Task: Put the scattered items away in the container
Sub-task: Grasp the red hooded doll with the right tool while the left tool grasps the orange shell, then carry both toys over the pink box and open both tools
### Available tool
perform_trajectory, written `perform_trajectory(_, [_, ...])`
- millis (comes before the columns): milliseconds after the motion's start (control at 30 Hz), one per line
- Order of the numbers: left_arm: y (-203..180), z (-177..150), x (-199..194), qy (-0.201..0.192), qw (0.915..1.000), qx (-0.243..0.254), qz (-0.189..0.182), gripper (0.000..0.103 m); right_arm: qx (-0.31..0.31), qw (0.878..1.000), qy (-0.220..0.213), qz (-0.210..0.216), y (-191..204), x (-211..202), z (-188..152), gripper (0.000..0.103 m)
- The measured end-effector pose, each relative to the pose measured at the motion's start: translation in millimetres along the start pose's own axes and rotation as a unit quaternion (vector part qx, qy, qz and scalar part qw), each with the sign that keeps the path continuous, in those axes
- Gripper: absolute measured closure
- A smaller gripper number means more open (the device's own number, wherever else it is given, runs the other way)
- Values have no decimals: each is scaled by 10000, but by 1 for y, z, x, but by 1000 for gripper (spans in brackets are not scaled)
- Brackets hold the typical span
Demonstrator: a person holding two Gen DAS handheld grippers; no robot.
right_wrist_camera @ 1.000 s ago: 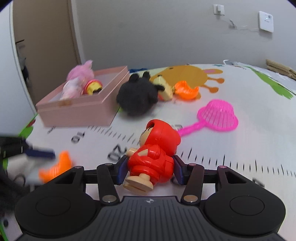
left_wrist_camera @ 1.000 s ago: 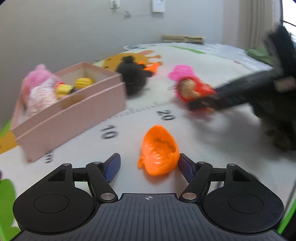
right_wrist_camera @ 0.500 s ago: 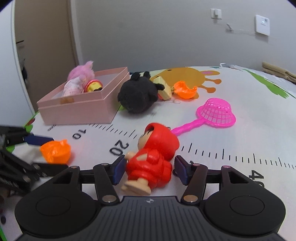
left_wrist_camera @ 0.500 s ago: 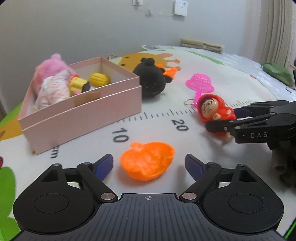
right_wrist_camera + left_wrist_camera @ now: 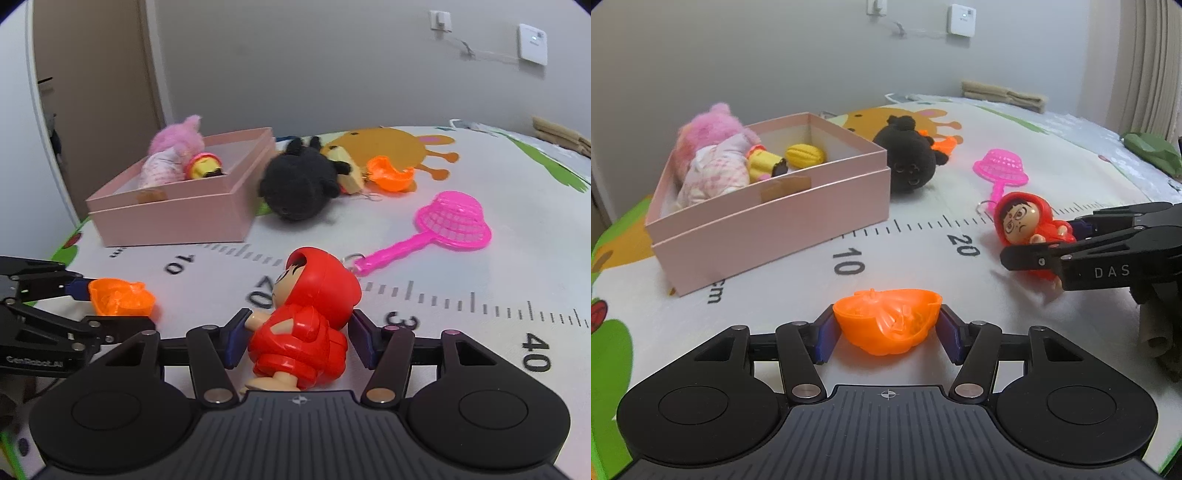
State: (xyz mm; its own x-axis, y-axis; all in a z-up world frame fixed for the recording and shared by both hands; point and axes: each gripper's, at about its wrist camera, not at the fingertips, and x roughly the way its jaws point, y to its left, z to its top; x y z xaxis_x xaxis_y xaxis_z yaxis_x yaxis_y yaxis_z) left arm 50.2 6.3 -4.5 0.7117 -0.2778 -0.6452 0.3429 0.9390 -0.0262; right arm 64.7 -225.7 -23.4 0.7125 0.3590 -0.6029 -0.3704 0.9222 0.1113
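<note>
Orange, glossy, hollow toy shell (image 5: 886, 325), open side up, right of the pink box (image 5: 768, 206) on the mat. Clamped crosswise in the left gripper (image 5: 885, 334), both pads touching its ends, long axis spanning pad to pad. Red-hooded figure (image 5: 306, 325), farther right of the box, lying with head pointing away, pinched at the torso by the right gripper (image 5: 298, 343).

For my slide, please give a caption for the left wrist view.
Left gripper shut on orange shell; pink box ahead.
</note>
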Motion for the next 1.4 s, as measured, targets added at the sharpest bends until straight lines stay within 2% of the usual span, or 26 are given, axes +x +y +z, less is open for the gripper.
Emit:
perform_trajectory(500, [34, -14, -37, -170, 9993, -316, 90, 42, -427, 9946, 100, 941, 82, -13, 18, 46])
perform_trajectory(700, [52, -5, -46, -400, 9984, -335, 227, 42, -627, 9930, 28, 1005, 109, -14, 33, 46])
perform_trajectory(1000, [70, 20, -45, -717, 9965, -264, 333, 42, -760, 9913, -101, 1068, 115, -2, 52, 46])
perform_trajectory(1100, [76, 33, -45, -882, 9951, -209, 397, 42, -716, 9911, -259, 1088, 111, -1, 68, 46])
perform_trajectory(1267, [89, 65, -36, -1250, 9904, -109, 579, 42, -503, 9911, -687, 1020, 98, 9, 119, 46])
perform_trajectory(1400, [94, 95, -10, -1335, 9893, -118, 580, 42, -94, 9919, -690, 1061, 82, 39, 158, 46])
